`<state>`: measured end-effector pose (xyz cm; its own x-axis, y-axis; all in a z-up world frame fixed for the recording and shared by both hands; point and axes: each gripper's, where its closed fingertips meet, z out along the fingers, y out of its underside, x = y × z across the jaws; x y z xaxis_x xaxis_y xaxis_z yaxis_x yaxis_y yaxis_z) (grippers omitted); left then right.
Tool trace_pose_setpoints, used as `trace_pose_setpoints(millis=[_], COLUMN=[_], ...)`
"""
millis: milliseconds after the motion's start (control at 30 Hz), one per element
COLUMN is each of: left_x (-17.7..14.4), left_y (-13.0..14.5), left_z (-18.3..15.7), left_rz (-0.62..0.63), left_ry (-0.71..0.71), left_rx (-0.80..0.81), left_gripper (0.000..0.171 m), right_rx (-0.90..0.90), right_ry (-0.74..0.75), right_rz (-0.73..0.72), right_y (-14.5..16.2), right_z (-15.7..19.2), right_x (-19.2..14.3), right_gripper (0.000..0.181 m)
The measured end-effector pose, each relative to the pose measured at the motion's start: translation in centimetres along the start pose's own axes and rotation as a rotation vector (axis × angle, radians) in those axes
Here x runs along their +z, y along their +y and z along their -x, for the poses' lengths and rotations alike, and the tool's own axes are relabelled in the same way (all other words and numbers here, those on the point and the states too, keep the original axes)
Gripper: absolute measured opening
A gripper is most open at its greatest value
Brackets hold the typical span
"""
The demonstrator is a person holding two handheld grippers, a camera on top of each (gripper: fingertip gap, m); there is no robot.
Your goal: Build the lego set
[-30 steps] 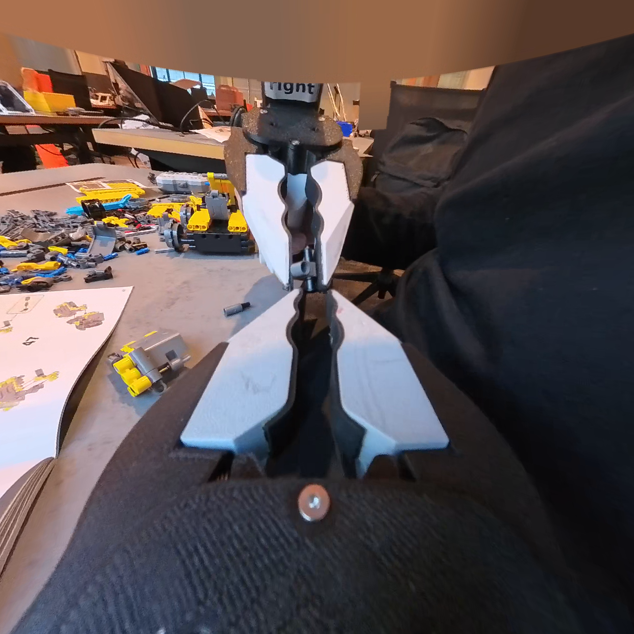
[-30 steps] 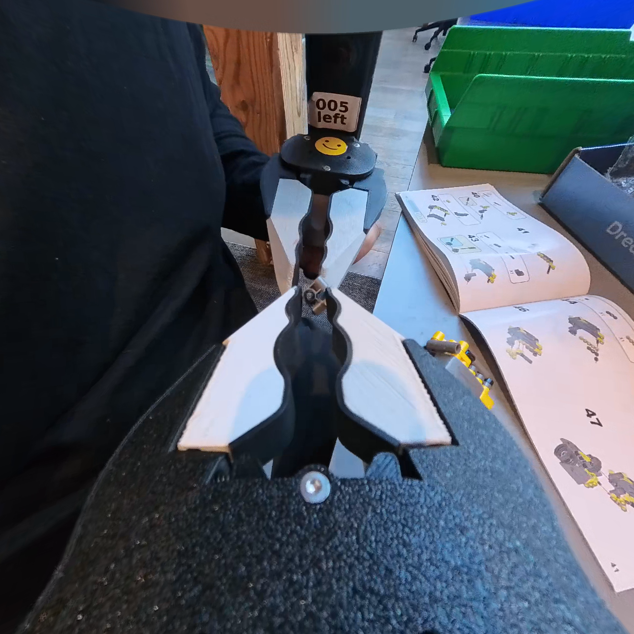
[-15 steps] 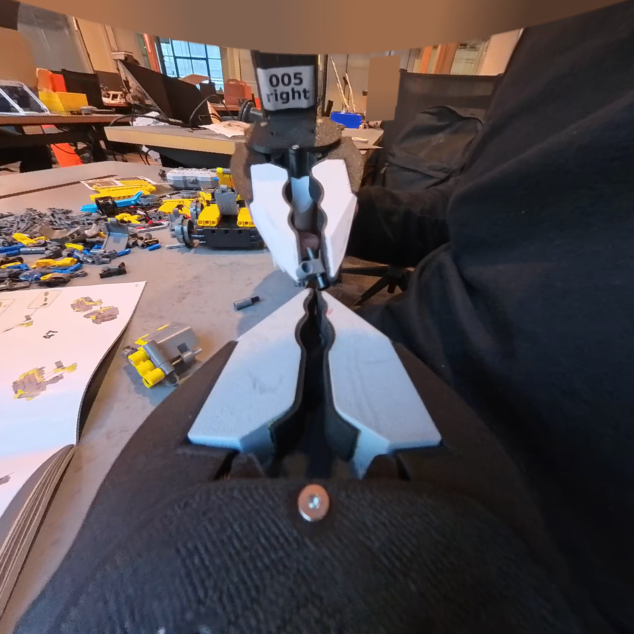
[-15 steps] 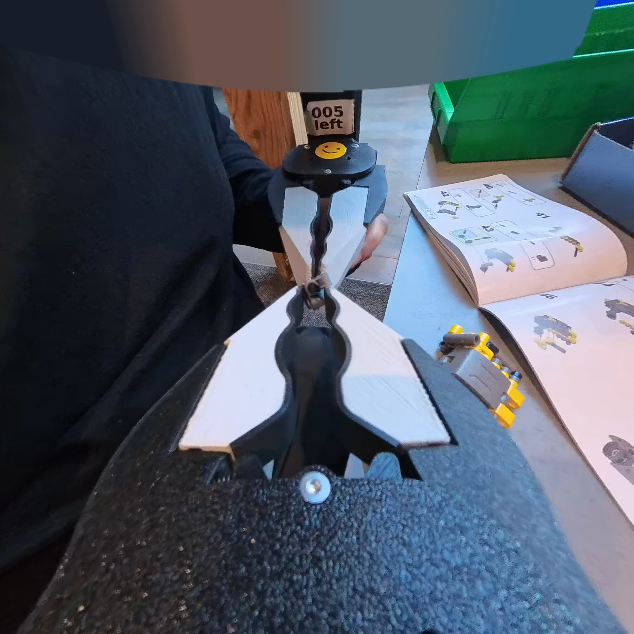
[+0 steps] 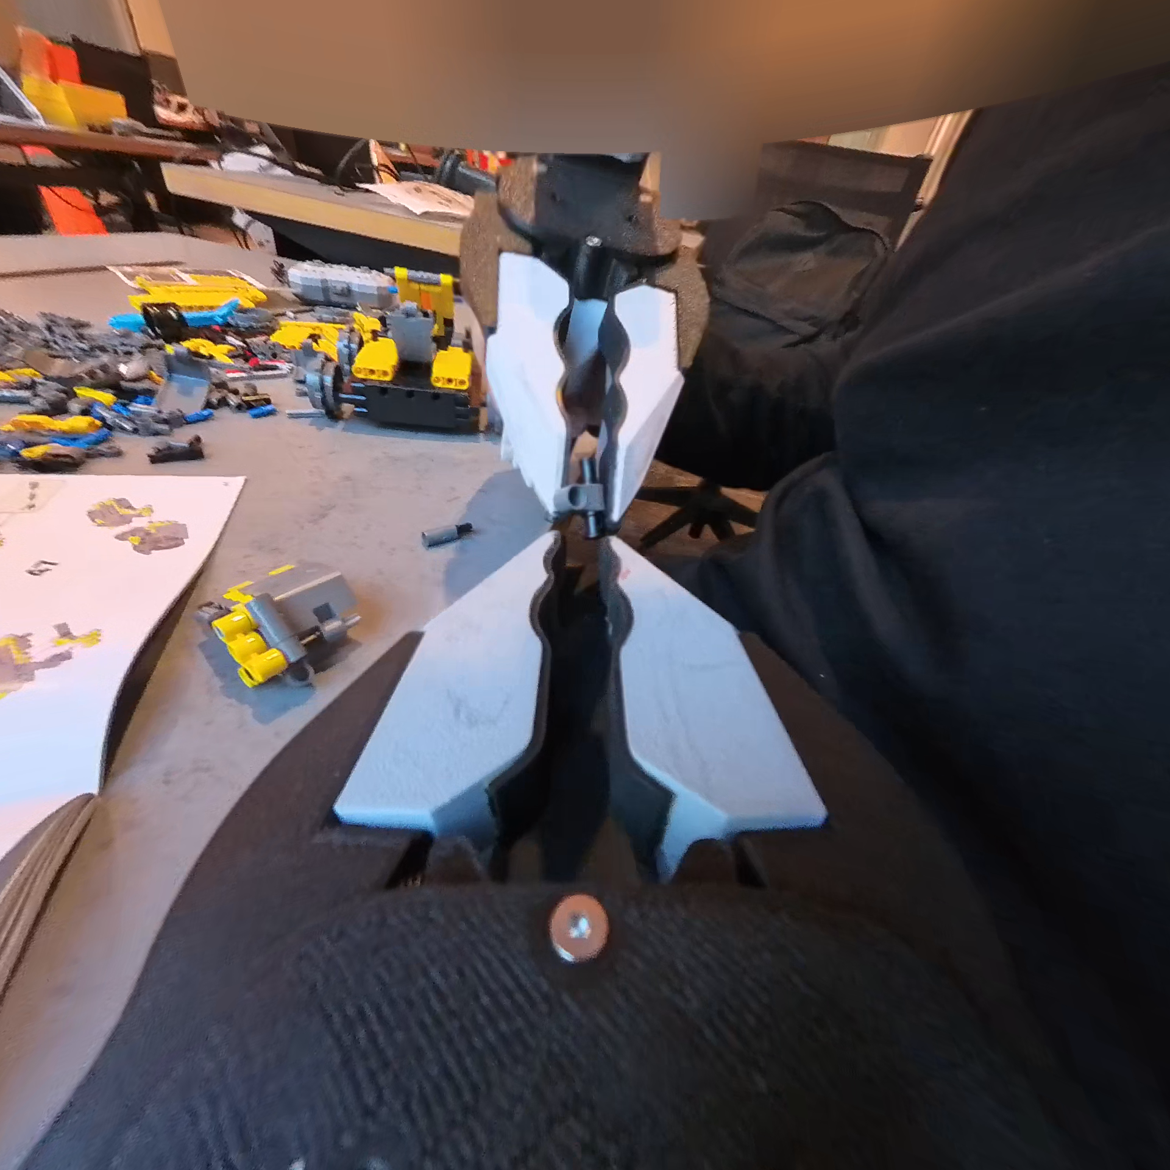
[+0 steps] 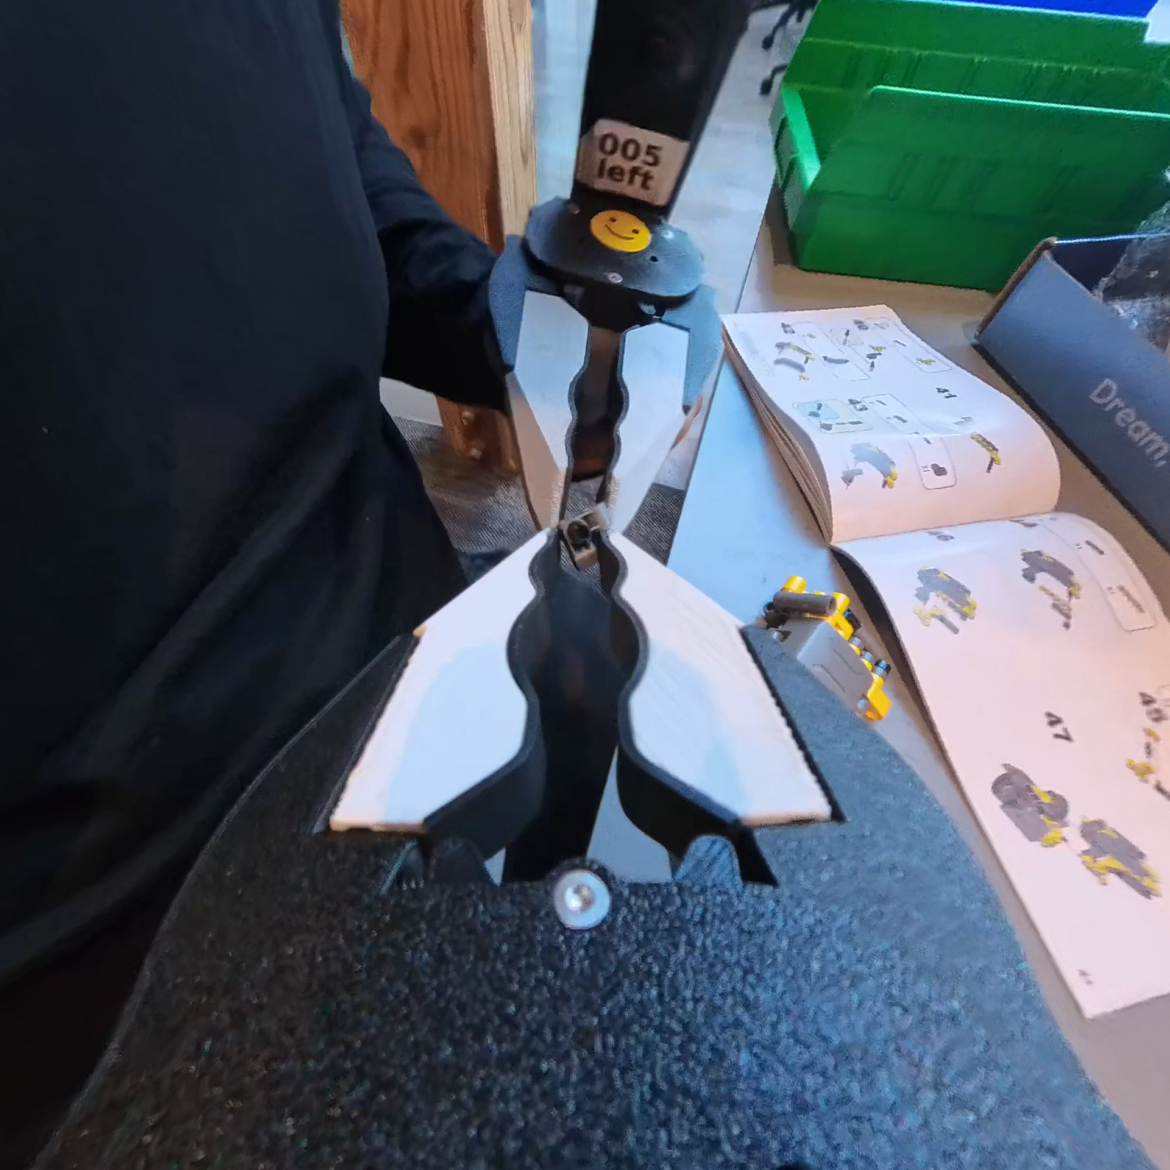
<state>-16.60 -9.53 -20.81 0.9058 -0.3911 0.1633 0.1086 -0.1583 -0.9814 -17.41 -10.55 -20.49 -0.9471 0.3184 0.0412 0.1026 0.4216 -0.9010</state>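
Observation:
My two grippers meet tip to tip in the air off the table edge, in front of a person in dark clothing. My right gripper (image 6: 581, 538) is shut on a small grey connector (image 6: 582, 541). The connector also shows in the left wrist view (image 5: 576, 499), with a black pin (image 5: 592, 522) through it that points at my left gripper. My left gripper (image 5: 581, 543) holds nothing. Its jaws are a narrow gap apart, and its tips are right at the end of the pin. It shows opposite in the right wrist view (image 6: 584, 514).
On the grey table (image 5: 354, 494) lie an open instruction booklet (image 5: 82, 601), a small grey-and-yellow assembly (image 5: 278, 627), a loose grey pin (image 5: 446, 534), a yellow-and-black vehicle build (image 5: 411, 386) and several scattered parts (image 5: 95, 411). Green bins (image 6: 981, 158) and a dark box (image 6: 1076, 380) stand beyond the booklet. Only a small space, under 4 cm, lies between the two pairs of fingers. From either gripper's tips it is about 12 centimetres to the loose grey pin (image 5: 446, 534).
My left jaws narrowed onto the pin half a second ago and have parted slightly again. Both grippers stay tip to tip. The views have shifted a little.

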Motion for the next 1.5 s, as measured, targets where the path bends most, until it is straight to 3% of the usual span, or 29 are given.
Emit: trace_pose_setpoints(millis=[133,233,500,700,900,1133,1300,1400,1500], left_x=[0.1,0.2,0.1,-0.4,-0.3,-0.5,-1.1,-1.2,-1.1], left_y=[0.2,0.2,0.3,-0.8,-0.5,-0.5,0.2,0.1,0.1], left_z=[-0.4,-0.7,-0.2,-0.2,-0.1,0.9,2.5,2.4,1.7], left_rz=[0.004,-0.006,-0.009,-0.099,-0.079,-0.099,-0.018,0.007,0.011], left_ry=[0.049,0.092,0.089,0.179,0.168,0.13,-0.049,-0.11,-0.082], left_rx=[-0.049,-0.103,-0.164,-0.313,-0.315,-0.367,-0.195,-0.102,-0.1], left_gripper=[0.005,0.014,0.008,0.005,0.006,0.005,0.007,0.011,0.007], right_rx=[-0.079,-0.103,-0.005,-0.064,-0.092,0.028,0.287,0.307,0.27], right_ry=[0.035,0.058,0.061,0.089,0.115,0.143,0.124,0.118,0.125], right_rz=[0.07,0.118,0.091,0.102,0.13,0.092,0.079,0.077,0.11], right_y=[0.2,0.7,0.9,0.9,1.3,1.3,2.0,1.8,1.7], right_z=[0.1,0.0,-0.3,-0.4,-0.5,-1.5,-2.2,-1.9,-1.4], right_x=[0.0,0.0,0.2,0.1,0.2,0.6,1.0,1.0,1.2], right_gripper=[0.011,0.011,0.012,0.008,0.008,0.008,0.008,0.008,0.008])
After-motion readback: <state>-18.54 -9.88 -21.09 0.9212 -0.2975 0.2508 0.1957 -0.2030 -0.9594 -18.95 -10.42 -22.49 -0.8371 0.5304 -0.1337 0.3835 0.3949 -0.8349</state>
